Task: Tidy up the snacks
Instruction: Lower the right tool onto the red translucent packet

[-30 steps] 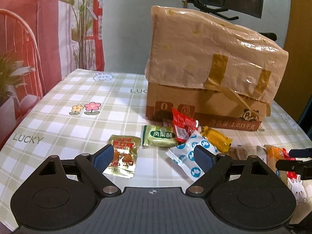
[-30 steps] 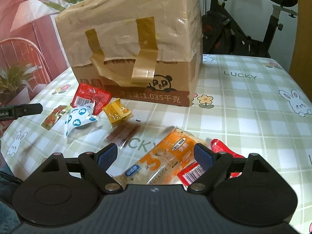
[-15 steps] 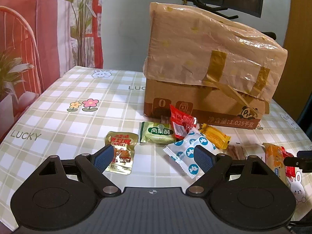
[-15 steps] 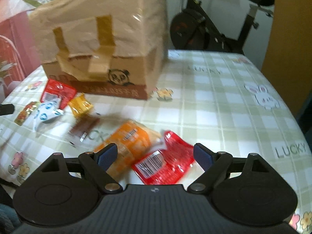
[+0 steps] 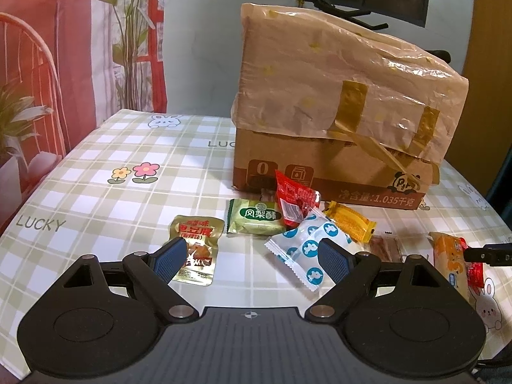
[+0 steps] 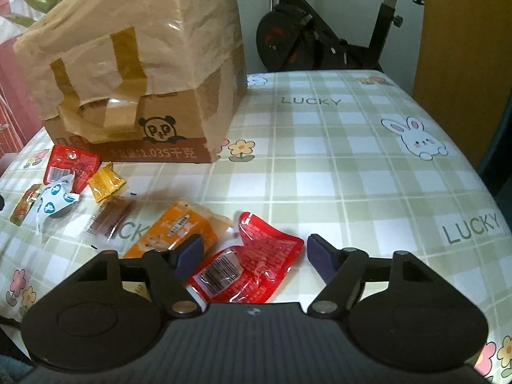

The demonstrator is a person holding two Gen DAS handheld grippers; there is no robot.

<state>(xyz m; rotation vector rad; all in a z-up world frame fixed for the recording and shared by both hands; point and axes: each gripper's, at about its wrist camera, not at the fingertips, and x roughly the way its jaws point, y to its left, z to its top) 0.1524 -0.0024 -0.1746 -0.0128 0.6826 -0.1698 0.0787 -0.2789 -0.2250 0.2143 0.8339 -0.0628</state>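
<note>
Right hand-held gripper (image 6: 252,254) is low over the worktop (image 6: 352,172) and its jaws are closing, with the red snack packet (image 6: 252,264) lying flat between them; the pads are not pressing on it. Just beside that packet, at its nine o'clock, the orange snack bag (image 6: 179,227) lies partly under the left finger. Further out toward ten o'clock there's a brown snack stick pack (image 6: 110,217), blurred, then a yellow candy (image 6: 105,181), a white-and-blue wrapper (image 6: 54,204) and another red sachet (image 6: 68,166), all scattered in front of the taped cardboard box (image 6: 134,73), which stands at eleven o'clock on the checked cloth.

Over to the left wrist view: the left hand-held gripper (image 5: 252,256) is spread wide and holds nothing, hovering above the worktop (image 5: 96,211). The gold tofu pouch (image 5: 195,249) sits by its left finger, the white-and-blue wrapper (image 5: 302,246) by its right finger. At twelve o'clock lie the green pastry packet (image 5: 256,217) and the red sachet (image 5: 294,201), overlapping each other, with the yellow candy (image 5: 350,225) at one o'clock. The cardboard box (image 5: 339,115) looms behind them. At three o'clock the orange snack bag (image 5: 448,262) shows, with the tip of the other gripper's finger just over it
</note>
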